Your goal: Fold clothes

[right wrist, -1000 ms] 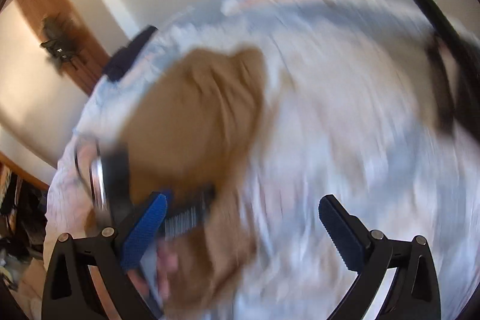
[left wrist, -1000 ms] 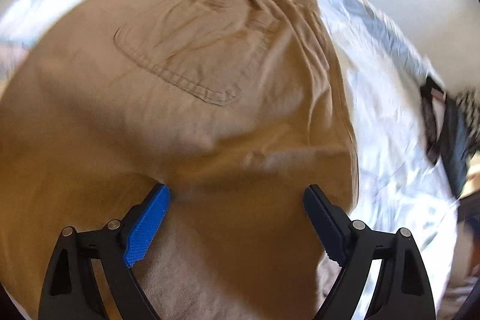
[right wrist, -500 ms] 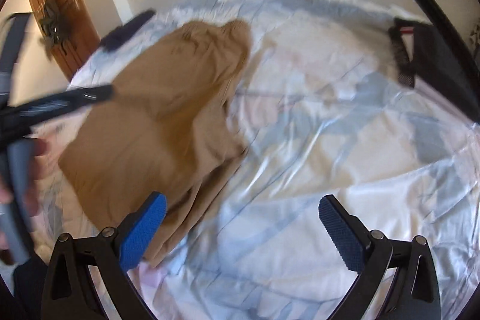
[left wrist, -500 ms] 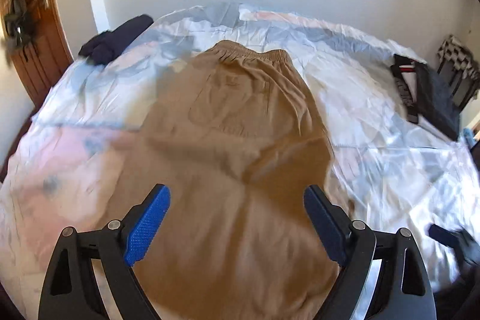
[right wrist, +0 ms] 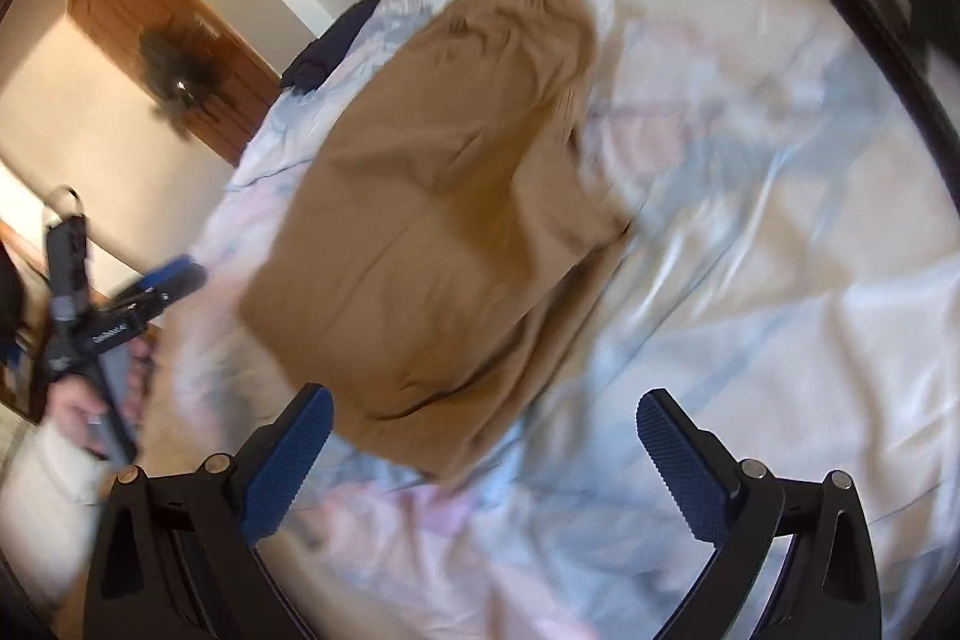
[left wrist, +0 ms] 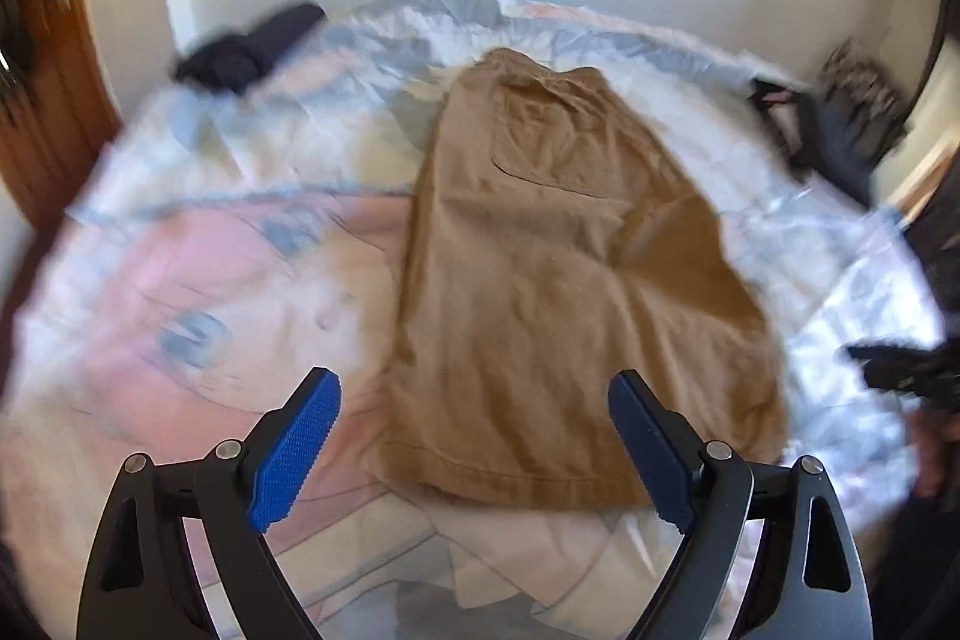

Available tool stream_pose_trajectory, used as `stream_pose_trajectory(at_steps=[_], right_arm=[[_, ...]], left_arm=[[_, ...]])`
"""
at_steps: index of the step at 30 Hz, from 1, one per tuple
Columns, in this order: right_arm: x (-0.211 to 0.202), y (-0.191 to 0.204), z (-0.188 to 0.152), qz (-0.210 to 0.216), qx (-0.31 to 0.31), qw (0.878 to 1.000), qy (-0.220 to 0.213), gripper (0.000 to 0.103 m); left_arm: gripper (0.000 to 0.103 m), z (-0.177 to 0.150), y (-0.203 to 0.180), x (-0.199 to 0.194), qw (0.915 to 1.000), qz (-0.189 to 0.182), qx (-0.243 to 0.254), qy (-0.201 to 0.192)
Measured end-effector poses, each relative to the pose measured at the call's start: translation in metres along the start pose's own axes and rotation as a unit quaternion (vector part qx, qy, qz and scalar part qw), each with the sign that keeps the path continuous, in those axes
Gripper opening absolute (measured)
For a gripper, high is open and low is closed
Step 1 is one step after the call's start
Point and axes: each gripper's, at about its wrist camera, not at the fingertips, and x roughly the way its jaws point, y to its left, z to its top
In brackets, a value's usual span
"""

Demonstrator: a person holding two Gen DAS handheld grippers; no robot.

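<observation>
The tan shorts (left wrist: 558,274) lie flat on the bed sheet (left wrist: 180,292), folded lengthwise, waistband toward the wall and hem at the near edge. The left gripper (left wrist: 474,436) hangs above the hem with its blue fingers spread wide, gripping nothing. The right gripper (right wrist: 483,454) is likewise wide apart and empty, over the sheet just beside the shorts' near corner. A dark garment (left wrist: 252,49) sits at the bed's far left corner, more dark clothing (left wrist: 834,130) at the far right.
</observation>
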Motion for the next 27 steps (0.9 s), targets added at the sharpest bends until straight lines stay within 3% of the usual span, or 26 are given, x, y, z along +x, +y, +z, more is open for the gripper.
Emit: stream_pose_trajectory(at_steps=[2, 4, 6, 12, 15, 18, 21, 24, 27], right_arm=[[0.013, -0.008, -0.001, 0.044, 0.035, 0.998, 0.016, 0.101], [0.025, -0.016, 0.0, 0.091, 0.071, 0.993, 0.032, 0.101], [0.031, -0.02, 0.001, 0.12, 0.097, 0.987, 0.038, 0.102], [0.062, -0.038, -0.005, 0.187, 0.198, 0.96, 0.069, 0.102], [0.069, -0.048, -0.005, 0.178, 0.224, 0.956, 0.062, 0.101], [0.075, -0.055, -0.005, 0.175, 0.239, 0.953, 0.065, 0.101], [0.08, -0.053, -0.007, 0.193, 0.253, 0.946, 0.056, 0.103], [0.087, -0.046, -0.005, 0.215, 0.249, 0.943, 0.06, 0.103], [0.096, -0.035, -0.008, 0.23, 0.236, 0.942, 0.071, 0.103]], left_arm=[[0.09, 0.002, 0.023, 0.014, 0.9975, -0.05, -0.041, 0.03], [0.09, 0.004, 0.038, 0.026, 0.9941, -0.064, -0.069, 0.053], [0.09, 0.007, 0.043, 0.028, 0.9947, -0.062, -0.068, 0.045], [0.09, 0.017, 0.056, 0.036, 0.9827, -0.146, -0.105, 0.044], [0.09, 0.021, 0.067, 0.045, 0.9747, -0.173, -0.13, 0.055], [0.09, 0.019, 0.083, 0.053, 0.96, -0.213, -0.169, 0.066], [0.09, 0.013, 0.095, 0.065, 0.9515, -0.225, -0.193, 0.083], [0.09, 0.008, 0.097, 0.074, 0.9396, -0.26, -0.205, 0.086], [0.09, 0.009, 0.09, 0.084, 0.9382, -0.26, -0.208, 0.093]])
